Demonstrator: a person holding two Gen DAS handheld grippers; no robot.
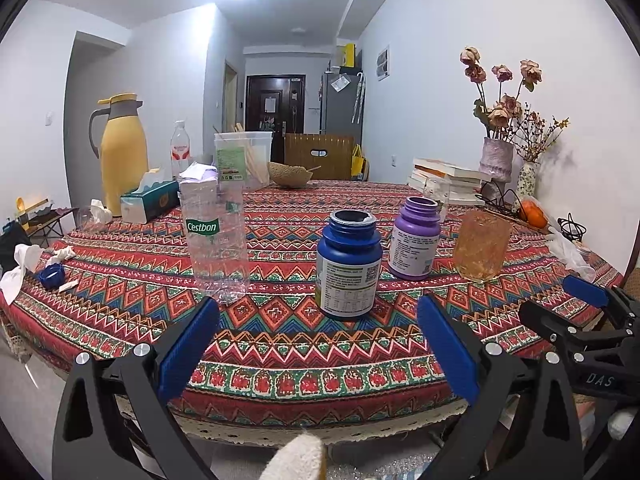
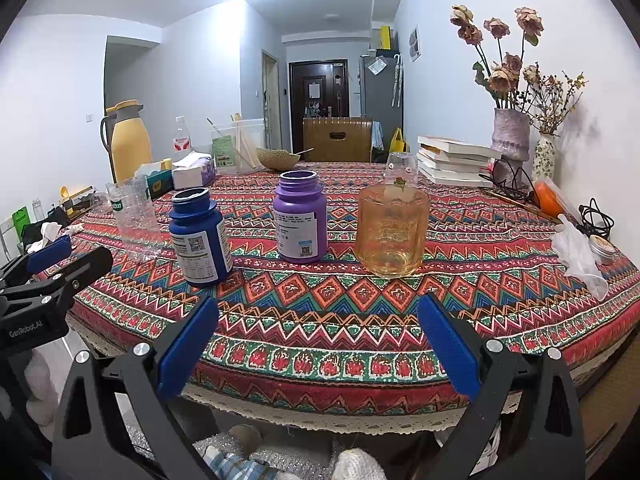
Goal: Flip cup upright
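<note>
An amber glass cup [image 2: 391, 233] stands on the patterned tablecloth [image 2: 360, 304], right of a purple jar and a blue jar; it also shows in the left wrist view [image 1: 480, 245]. I cannot tell which end is up. My right gripper [image 2: 318, 342] is open and empty, back from the table's front edge, with the cup ahead and slightly right. My left gripper [image 1: 318, 342] is open and empty, facing the blue jar [image 1: 348, 266]. Each gripper shows at the side of the other's view.
A purple jar [image 2: 300, 218], a cut clear Cestbon bottle [image 1: 216, 240], a clear glass [image 2: 402, 168] at the back, a yellow thermos [image 1: 122, 152], tissue boxes, stacked books [image 2: 456, 160], flower vases, a white glove [image 2: 580, 252] and cables fill the table.
</note>
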